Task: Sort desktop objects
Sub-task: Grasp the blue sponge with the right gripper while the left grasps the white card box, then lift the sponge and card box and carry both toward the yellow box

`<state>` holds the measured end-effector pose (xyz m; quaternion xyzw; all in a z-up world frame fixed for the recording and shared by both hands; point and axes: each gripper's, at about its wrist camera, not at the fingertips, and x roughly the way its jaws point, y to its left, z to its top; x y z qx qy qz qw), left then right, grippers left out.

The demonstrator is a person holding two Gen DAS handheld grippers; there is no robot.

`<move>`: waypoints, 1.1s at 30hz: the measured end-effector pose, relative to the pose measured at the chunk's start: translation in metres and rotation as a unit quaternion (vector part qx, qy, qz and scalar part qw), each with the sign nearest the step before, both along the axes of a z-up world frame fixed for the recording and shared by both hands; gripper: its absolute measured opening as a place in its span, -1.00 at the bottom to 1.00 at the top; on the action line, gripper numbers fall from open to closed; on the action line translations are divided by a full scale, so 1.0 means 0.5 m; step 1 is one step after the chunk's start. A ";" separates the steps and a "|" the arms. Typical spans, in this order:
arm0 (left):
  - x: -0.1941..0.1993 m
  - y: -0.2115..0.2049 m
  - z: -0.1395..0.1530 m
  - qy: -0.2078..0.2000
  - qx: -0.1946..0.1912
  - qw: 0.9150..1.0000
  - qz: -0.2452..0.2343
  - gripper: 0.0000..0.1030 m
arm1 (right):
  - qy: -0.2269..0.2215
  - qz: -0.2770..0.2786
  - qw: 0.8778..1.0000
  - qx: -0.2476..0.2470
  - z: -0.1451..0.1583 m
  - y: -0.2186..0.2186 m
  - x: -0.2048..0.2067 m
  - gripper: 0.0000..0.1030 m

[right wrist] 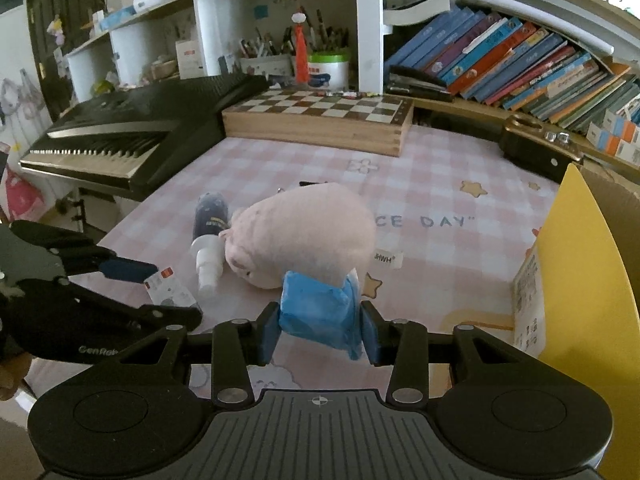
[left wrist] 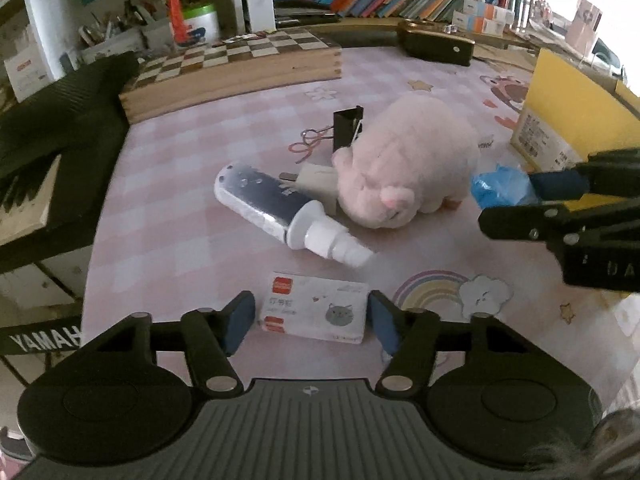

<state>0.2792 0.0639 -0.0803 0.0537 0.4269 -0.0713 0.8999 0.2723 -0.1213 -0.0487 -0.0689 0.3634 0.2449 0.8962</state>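
My left gripper [left wrist: 311, 322] is open, its jaws on either side of a small white card box with a cat picture [left wrist: 316, 307] lying on the pink checked mat; the box also shows in the right wrist view [right wrist: 170, 290]. My right gripper [right wrist: 319, 332] is shut on a blue plastic bag roll [right wrist: 316, 312], which also shows in the left wrist view [left wrist: 500, 186]. A pink plush pig [left wrist: 404, 166] lies mid-mat, with a spray bottle [left wrist: 280, 212], a white charger plug [left wrist: 316, 182] and a black binder clip [left wrist: 347, 126] beside it.
A yellow cardboard box [right wrist: 588, 280] stands at the right. A wooden chess box [right wrist: 320, 118] lies at the back, a black keyboard [right wrist: 132, 136] at the left, and a black case [right wrist: 540, 152] at the back right. Bookshelves rise behind.
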 end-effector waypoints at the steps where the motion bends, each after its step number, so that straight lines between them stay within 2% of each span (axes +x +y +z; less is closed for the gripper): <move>1: 0.001 0.000 0.000 0.000 -0.001 1.000 0.002 0.05 | 0.001 0.000 1.000 0.001 0.000 -0.001 -0.001 -0.21; 7: -0.016 -0.002 0.013 -0.011 -0.011 0.999 0.029 0.04 | 0.003 0.002 1.000 0.003 0.006 0.001 -0.006 -0.21; 10: -0.034 -0.002 0.040 -0.031 -0.028 0.998 0.049 0.04 | -0.002 0.005 1.000 0.005 0.015 0.001 -0.014 -0.21; 17: -0.088 -0.004 0.114 -0.071 -0.057 0.994 0.061 0.04 | -0.011 -0.004 1.000 0.012 0.041 -0.006 -0.037 -0.21; 27: -0.196 0.023 0.196 -0.117 -0.129 0.979 0.101 0.03 | -0.025 -0.010 0.999 0.031 0.118 -0.031 -0.106 -0.21; 33: -0.254 0.018 0.208 -0.130 -0.145 0.976 0.098 0.03 | -0.031 0.002 0.999 0.029 0.137 -0.027 -0.157 -0.21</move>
